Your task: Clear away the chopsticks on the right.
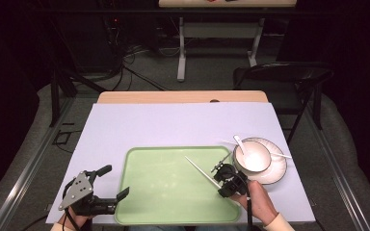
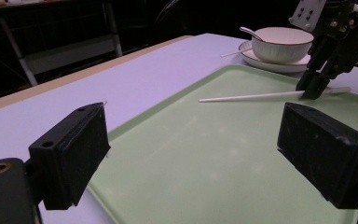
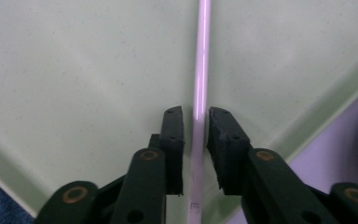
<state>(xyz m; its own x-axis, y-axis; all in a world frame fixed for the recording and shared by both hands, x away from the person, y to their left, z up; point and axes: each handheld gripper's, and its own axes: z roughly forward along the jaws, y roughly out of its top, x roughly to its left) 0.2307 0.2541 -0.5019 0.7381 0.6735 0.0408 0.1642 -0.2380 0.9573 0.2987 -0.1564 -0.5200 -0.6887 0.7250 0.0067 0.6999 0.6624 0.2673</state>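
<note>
Landmark: green tray [image 1: 168,192] on the lilac-covered worktop [image 1: 149,125], at its near edge
Left tongs: [image 1: 110,183] spread wide and empty, at the tray's left rim; in the left gripper view both black jaws stand well apart, one over the worktop cover, one over the tray [image 2: 205,154]
Right tongs: [image 1: 220,184] over the tray's right part, jaws closed to a narrow slot with a white chopstick [image 3: 199,93] running between them; whether the pads actually pinch it I cannot tell
White chopstick: [image 1: 200,169] slanting over the tray surface, its thin end pointing toward the tray's middle [image 2: 251,96]
Bowl: [image 1: 252,156] white, just right of the tray, sitting on a white plate [image 1: 277,172], a white spoon [image 1: 239,142] leaning in it
Second chopstick: [image 1: 282,155] across the plate beyond the bowl
</note>
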